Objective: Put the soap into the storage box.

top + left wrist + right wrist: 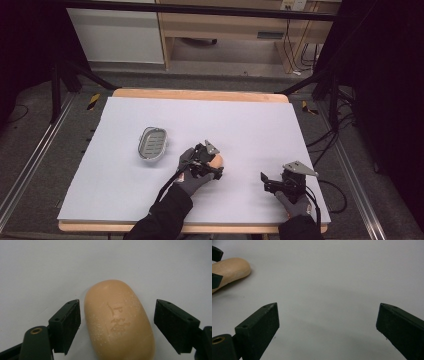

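Left gripper view: a tan oval bar of soap is shown lying flat on the white table cover, with a stamped mark pressed into its upper face. The soap is bracketed by the two black jaws of the left gripper, one on each long side. A narrow gap is seen between the soap and the jaw on the view's left, and a wider gap beside the other jaw; the jaws are spread wide and nothing is clamped between them.

High view: the soap is seen just past the gloved left hand, near the middle of the table cover, toward the near edge. A grey metal soap dish is set a short way to the left of the soap and slightly farther from the person, apart from it. The right gripper is held well to the right of the soap, near the front right corner of the cover, by a gloved right hand.

Right gripper view: the right gripper's jaws are seen spread wide over bare cover, with nothing between them. One rounded end of the soap appears at the upper left, flanked by the jaw tips of the left gripper.
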`<state>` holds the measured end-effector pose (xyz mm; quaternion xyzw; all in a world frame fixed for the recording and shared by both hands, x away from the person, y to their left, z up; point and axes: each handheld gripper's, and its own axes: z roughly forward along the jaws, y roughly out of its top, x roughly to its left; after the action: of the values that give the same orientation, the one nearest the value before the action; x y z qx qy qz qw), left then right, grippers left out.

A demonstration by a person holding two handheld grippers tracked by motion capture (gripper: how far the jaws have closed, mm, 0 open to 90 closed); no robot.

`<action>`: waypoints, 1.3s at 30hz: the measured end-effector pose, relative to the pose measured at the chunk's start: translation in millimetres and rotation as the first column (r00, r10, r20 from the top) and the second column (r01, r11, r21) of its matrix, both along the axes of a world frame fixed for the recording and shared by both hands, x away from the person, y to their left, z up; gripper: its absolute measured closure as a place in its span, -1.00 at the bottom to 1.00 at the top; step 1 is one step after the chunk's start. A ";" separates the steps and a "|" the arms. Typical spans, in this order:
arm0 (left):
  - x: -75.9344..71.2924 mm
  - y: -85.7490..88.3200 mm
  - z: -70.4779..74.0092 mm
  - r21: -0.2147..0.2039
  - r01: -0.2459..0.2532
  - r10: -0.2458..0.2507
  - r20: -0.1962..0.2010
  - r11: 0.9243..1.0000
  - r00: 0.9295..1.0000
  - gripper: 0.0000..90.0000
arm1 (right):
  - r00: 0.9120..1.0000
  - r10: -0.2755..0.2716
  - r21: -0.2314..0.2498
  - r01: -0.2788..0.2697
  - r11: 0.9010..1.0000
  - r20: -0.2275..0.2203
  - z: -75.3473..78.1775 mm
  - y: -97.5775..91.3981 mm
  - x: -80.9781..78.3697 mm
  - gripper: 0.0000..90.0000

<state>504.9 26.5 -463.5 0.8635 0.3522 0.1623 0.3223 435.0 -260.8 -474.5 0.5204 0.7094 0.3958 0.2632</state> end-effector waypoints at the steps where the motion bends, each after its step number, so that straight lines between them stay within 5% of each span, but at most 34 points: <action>1: 0.5 -0.1 -0.4 0.004 -0.001 0.001 -0.003 1.000 1.000 -0.53 | 1.000 0.000 0.000 0.000 1.000 0.000 0.0 0.0 0.0 -0.89; 39: 5.1 -6.0 -9.9 0.008 -0.050 0.050 -0.057 0.999 0.997 -0.40 | 1.000 0.002 -0.002 -0.003 1.000 -0.012 -1.1 0.8 1.0 -0.89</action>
<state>509.9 20.5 -473.5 0.8598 0.3823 0.1468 0.3051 436.0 -260.0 -475.6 0.5216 0.7119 0.3924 0.2590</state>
